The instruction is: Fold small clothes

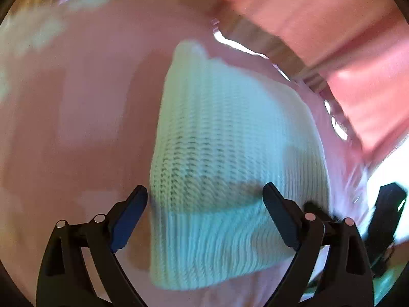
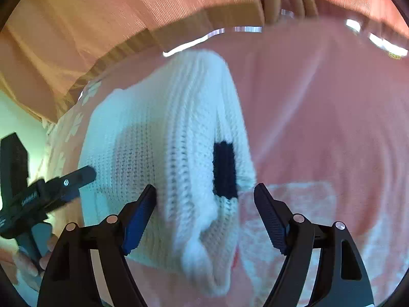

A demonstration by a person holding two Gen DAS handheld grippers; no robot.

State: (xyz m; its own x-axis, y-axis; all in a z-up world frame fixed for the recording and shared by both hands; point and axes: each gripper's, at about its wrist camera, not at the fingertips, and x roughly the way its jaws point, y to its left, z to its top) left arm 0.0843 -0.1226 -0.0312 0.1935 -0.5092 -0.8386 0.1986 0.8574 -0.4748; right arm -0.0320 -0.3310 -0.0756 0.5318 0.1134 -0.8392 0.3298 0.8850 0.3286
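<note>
A white knitted garment [image 1: 225,138] lies folded on a pink cloth-covered table [image 1: 89,117]. My left gripper [image 1: 204,192] hovers over its near part, jaws wide apart, pads not pressing on the knit. In the right wrist view the same garment [image 2: 158,138] shows a black patch [image 2: 225,171] near its right edge. My right gripper [image 2: 204,197] stands open above that edge, with the knit below the gap and untouched by the pads. The left gripper [image 2: 56,186] appears at the left of this view, held by a hand [image 2: 25,258].
Pink curtain-like fabric [image 2: 102,20] hangs behind the table's far edge [image 2: 217,32]. The pink cloth [image 2: 319,117] stretches to the right of the garment and carries a pale square print [image 2: 301,199]. The picture is blurred.
</note>
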